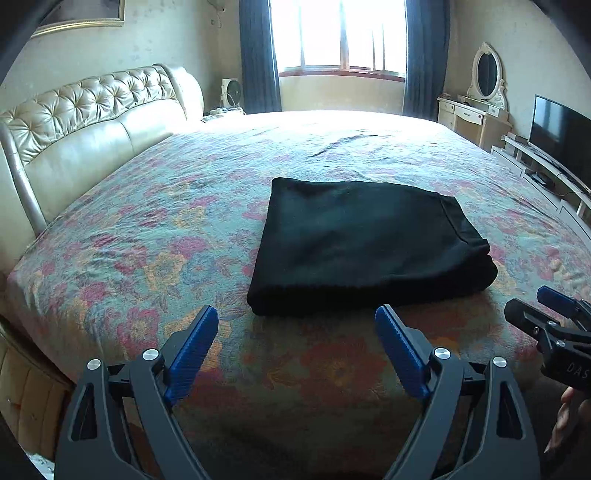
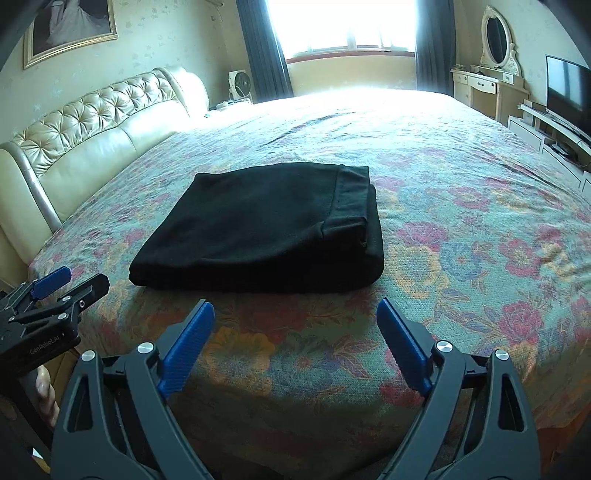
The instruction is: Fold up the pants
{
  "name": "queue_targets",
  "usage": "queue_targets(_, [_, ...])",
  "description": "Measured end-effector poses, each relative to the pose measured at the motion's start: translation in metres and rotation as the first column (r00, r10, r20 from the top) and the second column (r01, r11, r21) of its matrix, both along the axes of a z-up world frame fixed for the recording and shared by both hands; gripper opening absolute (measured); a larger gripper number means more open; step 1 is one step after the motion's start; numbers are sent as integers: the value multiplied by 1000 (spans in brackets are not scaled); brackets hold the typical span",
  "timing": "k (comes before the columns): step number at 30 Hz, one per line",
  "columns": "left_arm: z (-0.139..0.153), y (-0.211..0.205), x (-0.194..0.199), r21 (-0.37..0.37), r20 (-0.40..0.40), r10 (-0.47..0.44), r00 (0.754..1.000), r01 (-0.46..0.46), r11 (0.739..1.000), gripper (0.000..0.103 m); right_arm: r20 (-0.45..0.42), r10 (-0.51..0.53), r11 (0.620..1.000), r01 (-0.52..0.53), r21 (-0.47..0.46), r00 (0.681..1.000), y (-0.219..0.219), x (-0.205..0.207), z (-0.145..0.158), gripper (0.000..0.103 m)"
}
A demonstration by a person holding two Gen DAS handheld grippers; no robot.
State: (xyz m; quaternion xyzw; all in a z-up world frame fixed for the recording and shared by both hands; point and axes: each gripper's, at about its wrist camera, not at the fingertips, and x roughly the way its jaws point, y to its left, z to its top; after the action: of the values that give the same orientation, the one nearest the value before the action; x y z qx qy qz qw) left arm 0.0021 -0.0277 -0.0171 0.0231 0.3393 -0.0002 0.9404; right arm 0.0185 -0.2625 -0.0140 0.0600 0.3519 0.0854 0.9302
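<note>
We see a big bed with a flowery cover (image 1: 147, 229) and a shiny, puffy cream headboard (image 1: 92, 122). Bright light pours through the window (image 1: 340, 33) between dark blue curtains (image 1: 258, 55). A cream dresser with an oval mirror (image 1: 487, 74) stands beside a black flat TV (image 1: 561, 129).

Black pants (image 1: 365, 243) lie folded flat on the floral bedspread (image 1: 147, 236). The left gripper (image 1: 297, 321) hovers near them, jaws spread, empty. The right gripper (image 1: 543, 306) enters at right.

floral bedspread (image 1: 147, 229), tufted headboard (image 1: 92, 107), television (image 1: 561, 136)
</note>
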Motion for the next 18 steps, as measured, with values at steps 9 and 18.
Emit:
queue_targets(9, [4, -4, -3, -43, 9, -72, 997, 73, 996, 86, 0, 21, 1000, -21, -4, 1000, 9, 1, 7, 90])
queue_targets(18, [-2, 9, 5, -122, -42, -71, 997, 66, 990, 86, -13, 39, 999, -39, -8, 999, 15, 1, 5, 90])
